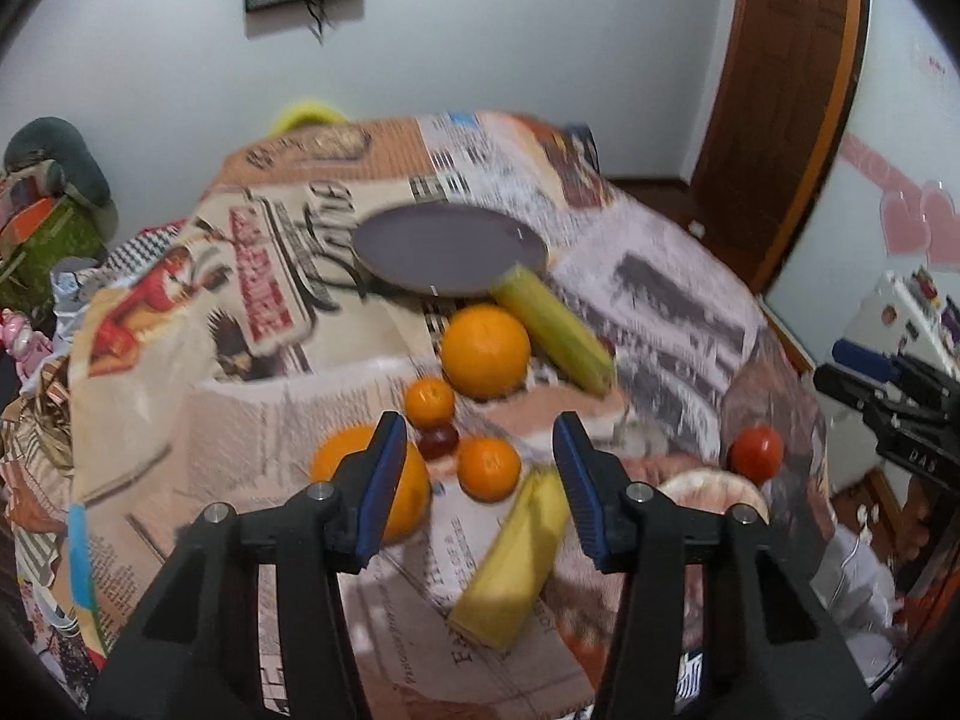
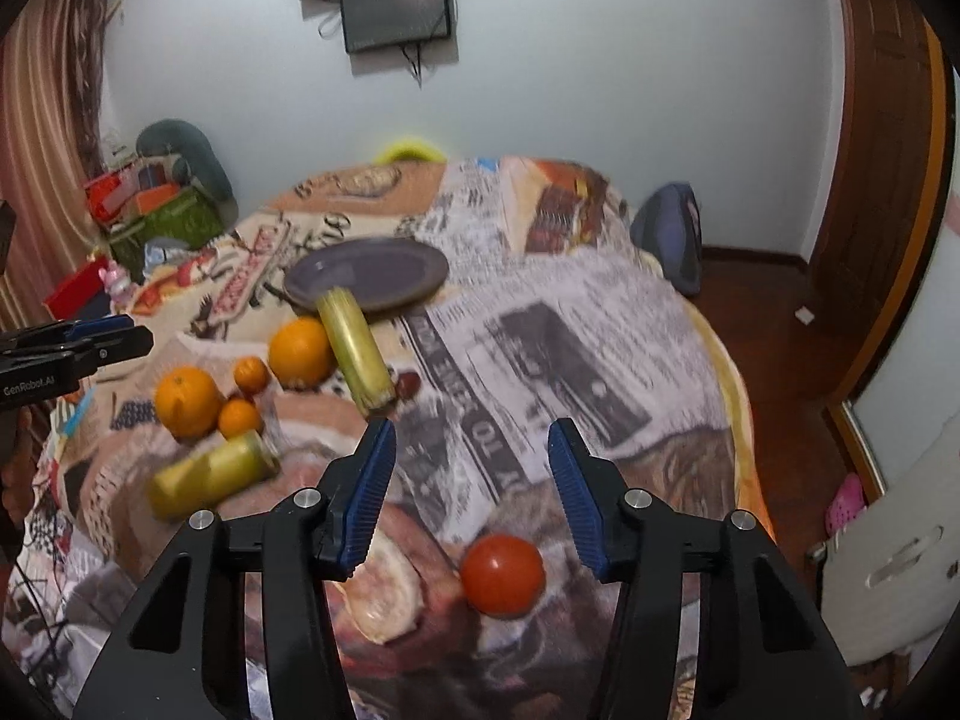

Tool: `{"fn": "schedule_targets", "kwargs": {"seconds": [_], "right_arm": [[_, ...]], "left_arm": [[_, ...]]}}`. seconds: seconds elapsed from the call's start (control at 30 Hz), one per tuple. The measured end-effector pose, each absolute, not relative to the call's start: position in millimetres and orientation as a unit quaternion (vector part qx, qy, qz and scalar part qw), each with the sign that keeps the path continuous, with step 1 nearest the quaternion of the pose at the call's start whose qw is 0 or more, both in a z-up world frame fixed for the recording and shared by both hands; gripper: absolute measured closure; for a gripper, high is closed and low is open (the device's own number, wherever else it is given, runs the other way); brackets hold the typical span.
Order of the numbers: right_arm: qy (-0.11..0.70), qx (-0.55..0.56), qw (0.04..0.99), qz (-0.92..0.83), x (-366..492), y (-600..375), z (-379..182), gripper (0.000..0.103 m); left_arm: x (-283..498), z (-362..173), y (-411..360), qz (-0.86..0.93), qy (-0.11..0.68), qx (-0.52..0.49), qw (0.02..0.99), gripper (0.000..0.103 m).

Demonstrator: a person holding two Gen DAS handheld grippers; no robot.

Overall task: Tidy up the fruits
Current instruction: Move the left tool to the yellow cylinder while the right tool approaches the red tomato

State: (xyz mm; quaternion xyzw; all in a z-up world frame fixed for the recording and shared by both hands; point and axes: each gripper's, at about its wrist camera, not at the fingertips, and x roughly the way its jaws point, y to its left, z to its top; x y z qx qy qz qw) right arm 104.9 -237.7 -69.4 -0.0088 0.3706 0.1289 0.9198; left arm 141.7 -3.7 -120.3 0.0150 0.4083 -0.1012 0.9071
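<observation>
A grey plate (image 1: 450, 249) (image 2: 369, 276) lies on a table covered with a newsprint cloth (image 1: 660, 300) (image 2: 570, 330). In front of it lie two big oranges (image 1: 486, 351) (image 1: 414, 492), two small mandarins (image 1: 429, 402) (image 1: 489, 468), a dark red grape-like fruit (image 1: 438, 441) and two yellow-green corn-like pieces (image 1: 555, 330) (image 1: 513, 558). A red tomato (image 1: 757, 453) (image 2: 503, 576) lies to the right. My left gripper (image 1: 477, 438) is open above the mandarins. My right gripper (image 2: 471, 444) is open, just above the tomato.
The cloth hangs over the table edge at left (image 1: 120, 420). A wooden door (image 1: 780, 90) stands at the right, a screen (image 2: 396, 6) hangs on the wall. Boxes and bags (image 2: 156, 210) are piled at left, a blue backpack (image 2: 669, 237) sits behind the table.
</observation>
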Motion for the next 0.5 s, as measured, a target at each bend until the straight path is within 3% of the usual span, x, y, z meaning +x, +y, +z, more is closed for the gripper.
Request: {"fn": "schedule_targets", "kwargs": {"seconds": [0.5], "right_arm": [[0.444,-0.003,0.886,0.132,111,-247,-120,0.053]], "left_arm": [[145,-188,-37,-0.136,0.506,0.048,0.851,0.052]]}}
